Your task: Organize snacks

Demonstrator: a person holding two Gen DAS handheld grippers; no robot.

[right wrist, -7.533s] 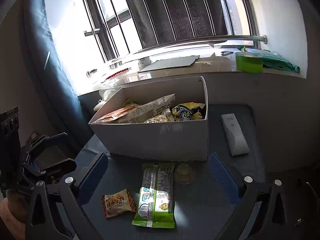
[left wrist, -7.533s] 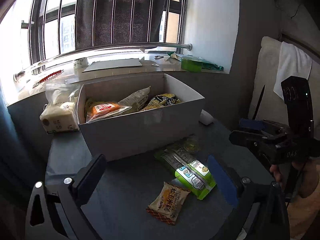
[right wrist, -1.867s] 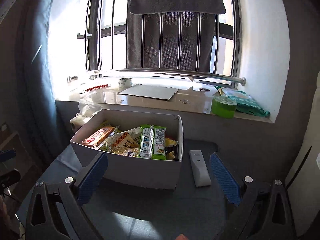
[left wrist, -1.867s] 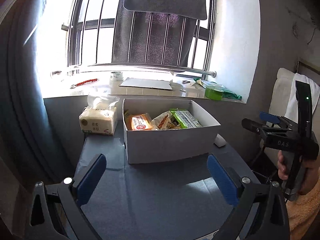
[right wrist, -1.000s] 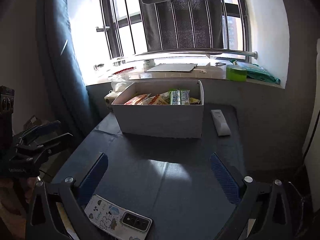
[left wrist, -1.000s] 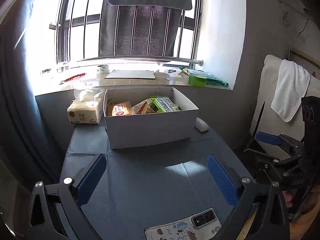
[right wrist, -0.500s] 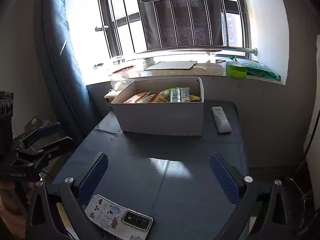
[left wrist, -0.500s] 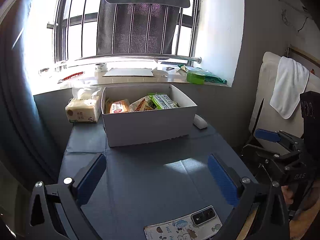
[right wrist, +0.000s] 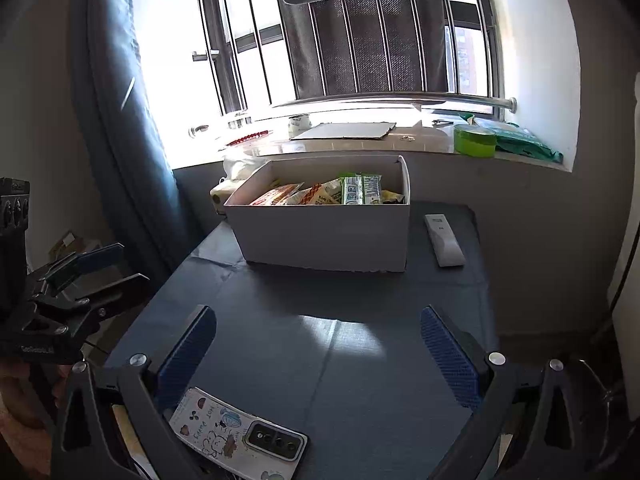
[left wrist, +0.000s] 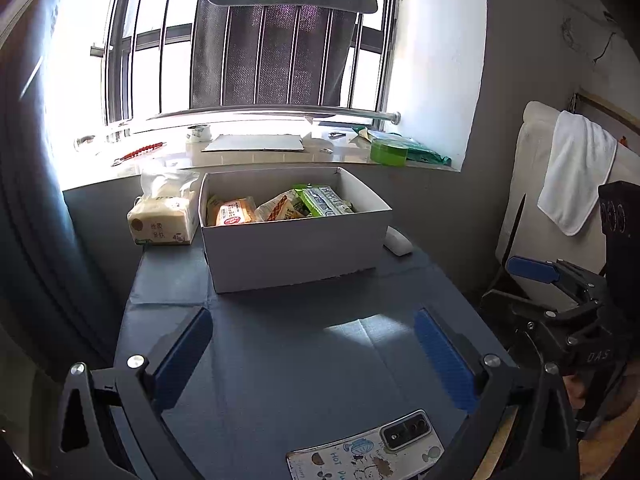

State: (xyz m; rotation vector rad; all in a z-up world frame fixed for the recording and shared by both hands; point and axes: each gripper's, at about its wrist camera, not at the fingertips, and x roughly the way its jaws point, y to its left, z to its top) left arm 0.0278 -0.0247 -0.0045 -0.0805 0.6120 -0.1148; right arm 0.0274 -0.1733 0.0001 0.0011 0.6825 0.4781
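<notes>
A white cardboard box stands at the far side of the dark blue table. It holds several snack packets, among them an orange one and a green one. The box also shows in the right wrist view. My left gripper is open and empty, held back over the near table edge. My right gripper is open and empty too. Each gripper appears in the other's view, off the table's sides: the right gripper and the left gripper.
A phone in a cartoon case lies at the near table edge, also in the right wrist view. A tissue pack sits left of the box, a white remote right of it. The windowsill holds a green tape roll.
Over 7.5 s the loose snacks left the table and now lie in the box. Both grippers pulled back from the box. In the last second almost nothing moved.
</notes>
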